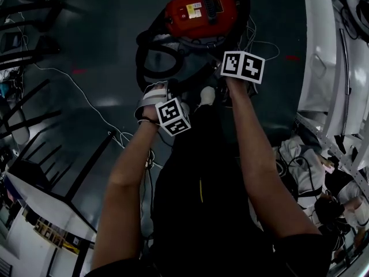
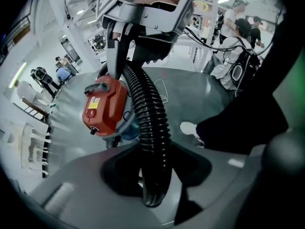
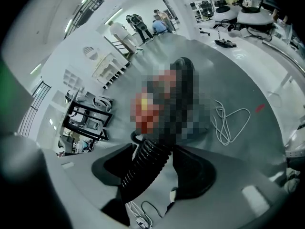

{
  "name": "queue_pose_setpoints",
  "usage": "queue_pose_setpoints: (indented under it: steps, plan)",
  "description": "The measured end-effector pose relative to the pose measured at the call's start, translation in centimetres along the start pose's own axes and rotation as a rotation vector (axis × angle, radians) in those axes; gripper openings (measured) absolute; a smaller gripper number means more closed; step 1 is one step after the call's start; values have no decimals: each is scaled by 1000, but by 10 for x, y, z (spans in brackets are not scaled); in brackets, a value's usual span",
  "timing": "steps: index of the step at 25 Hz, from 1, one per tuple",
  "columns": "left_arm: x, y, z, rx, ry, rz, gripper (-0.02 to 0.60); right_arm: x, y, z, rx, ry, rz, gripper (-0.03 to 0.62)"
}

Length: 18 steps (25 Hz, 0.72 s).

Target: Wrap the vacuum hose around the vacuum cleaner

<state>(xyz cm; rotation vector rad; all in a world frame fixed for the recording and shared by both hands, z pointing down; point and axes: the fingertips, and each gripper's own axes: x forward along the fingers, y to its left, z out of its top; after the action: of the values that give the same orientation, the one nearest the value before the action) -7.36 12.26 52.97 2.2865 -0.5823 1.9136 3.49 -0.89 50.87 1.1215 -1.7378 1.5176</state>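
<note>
You hold the hose [image 2: 153, 120] in two places near the vacuum cleaner [image 1: 199, 10].
Your left gripper's [image 2: 152, 178] jaws are clamped on the black ribbed hose. Your right gripper's [image 3: 145, 168] jaws clamp it farther along, nearer the red cleaner, which stands on the dark floor [image 1: 86, 39].

Vacuum cleaner [image 1: 199, 11] on floor [image 1: 104, 33] ahead, hose [image 2: 152, 123] between jaws of left hand-held gripper [image 2: 155, 175] (also right hand-held gripper [image 3: 147, 171])

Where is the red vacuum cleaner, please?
Head view, top centre: the red vacuum cleaner stands on the dark floor, black ribbed hose coiled at its lower left.
</note>
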Motion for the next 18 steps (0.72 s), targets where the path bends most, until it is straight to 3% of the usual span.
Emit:
queue_pose_setpoints:
  steps: [6, 10, 14, 18]
  plan:
    - [-9, 24, -7, 164, 41, 76, 172, 0, 5, 2, 51, 3, 49, 272]
    - [-15, 33, -11, 214, 55, 91, 172, 0, 10, 3, 69, -1, 61, 272]
    - [-16, 38, -11, 259, 33, 85, 173, -1, 11, 5, 66, 0, 52, 273]
    - [-16, 41, -7, 365, -3, 101, 176, -5, 6, 3, 66, 0, 47, 273]
